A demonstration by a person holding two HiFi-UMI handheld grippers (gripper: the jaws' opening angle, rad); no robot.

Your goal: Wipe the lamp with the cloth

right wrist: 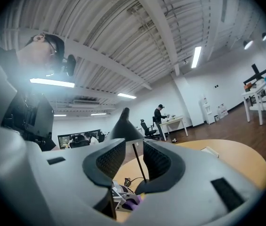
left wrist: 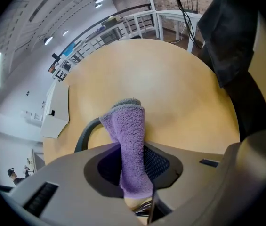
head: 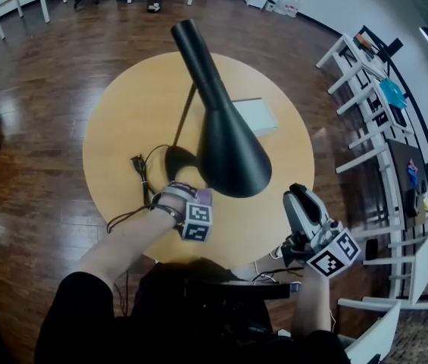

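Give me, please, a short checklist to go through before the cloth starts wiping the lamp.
1. Cloth clamped in left hand-held gripper: ok.
2. Cloth touching lamp: cannot tell.
3. Lamp standing on table: ok.
4. Right hand-held gripper empty, jaws apart: ok.
5. Cord lying on table, off the cloth: ok.

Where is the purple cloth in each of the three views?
Head view: lower centre, purple cloth just below-left of the black lamp shade.
Left gripper view: centre, pinched between the jaws.
Right gripper view: bottom centre, small purple patch below the open jaws.
Shared landmark: round wooden table.
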